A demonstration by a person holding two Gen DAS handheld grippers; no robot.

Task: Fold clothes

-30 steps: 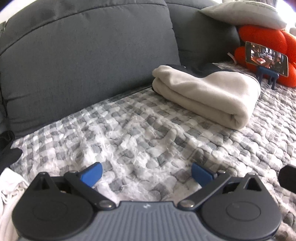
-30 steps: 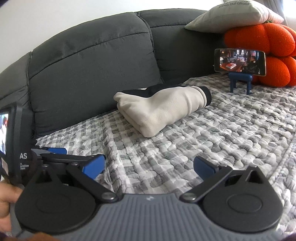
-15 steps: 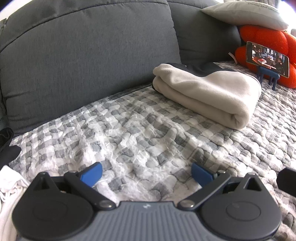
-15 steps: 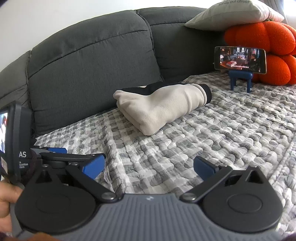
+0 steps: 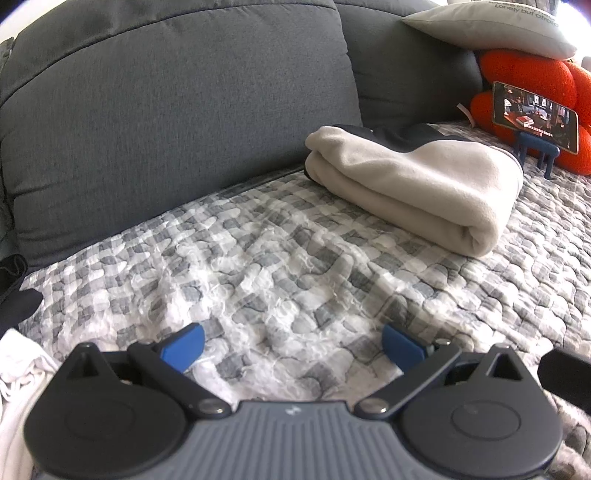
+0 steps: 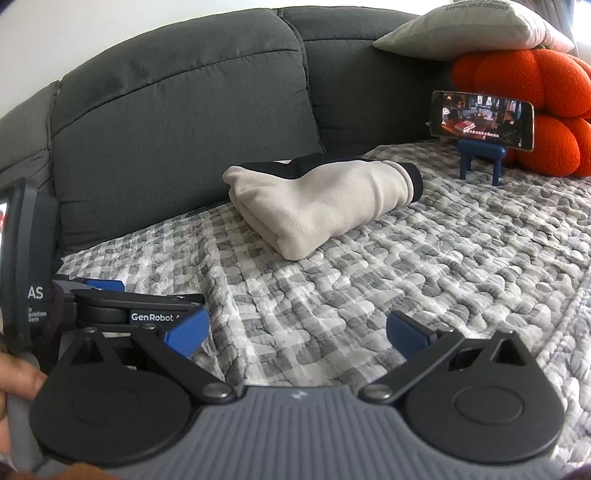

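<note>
A folded beige garment (image 5: 413, 184) with dark trim lies on the checkered quilt (image 5: 277, 266) near the sofa back, also seen as the beige garment (image 6: 317, 206) in the right wrist view. My left gripper (image 5: 291, 349) hovers open over bare quilt, well short of the garment, nothing between its blue pads. My right gripper (image 6: 297, 334) is open too, low over the quilt (image 6: 406, 277). The left gripper's body (image 6: 122, 310) shows at the right view's left edge. A white crumpled cloth (image 5: 18, 373) lies at the left view's lower left corner.
Grey sofa back cushions (image 5: 177, 103) rise behind the quilt. A phone on a blue stand (image 6: 482, 123) stands at the right before orange plush cushions (image 6: 524, 85), with a grey pillow (image 6: 469, 27) on top. A hand (image 6: 14, 380) holds the left tool. A dark item (image 5: 13, 291) lies far left.
Both grippers stay open. The left view has crept slightly forward and left, so the garment sits a little further right; the right view has barely shifted.
</note>
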